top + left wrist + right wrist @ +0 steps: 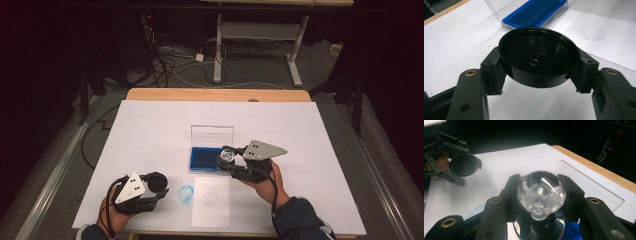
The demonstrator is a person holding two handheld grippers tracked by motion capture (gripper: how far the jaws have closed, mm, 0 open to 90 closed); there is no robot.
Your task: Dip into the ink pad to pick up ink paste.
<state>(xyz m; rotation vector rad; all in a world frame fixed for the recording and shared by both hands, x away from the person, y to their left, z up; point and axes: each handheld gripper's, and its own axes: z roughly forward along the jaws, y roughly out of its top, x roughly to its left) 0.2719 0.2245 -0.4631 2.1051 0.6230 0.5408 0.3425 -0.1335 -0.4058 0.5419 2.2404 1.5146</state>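
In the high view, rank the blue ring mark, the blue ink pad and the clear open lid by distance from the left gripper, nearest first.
From the left gripper:
1. Blue ring mark, just right of it on the table.
2. Blue ink pad, farther right and back, under the right gripper.
3. Clear open lid, standing behind the pad.

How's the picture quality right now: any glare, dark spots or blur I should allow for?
High view: surroundings dark, white table sheet evenly lit. Left gripper view: sharp, glossy black cap shows faint sheen. Right gripper view: bright glare on the clear stamp knob, background very dark, ink pad lid soft.
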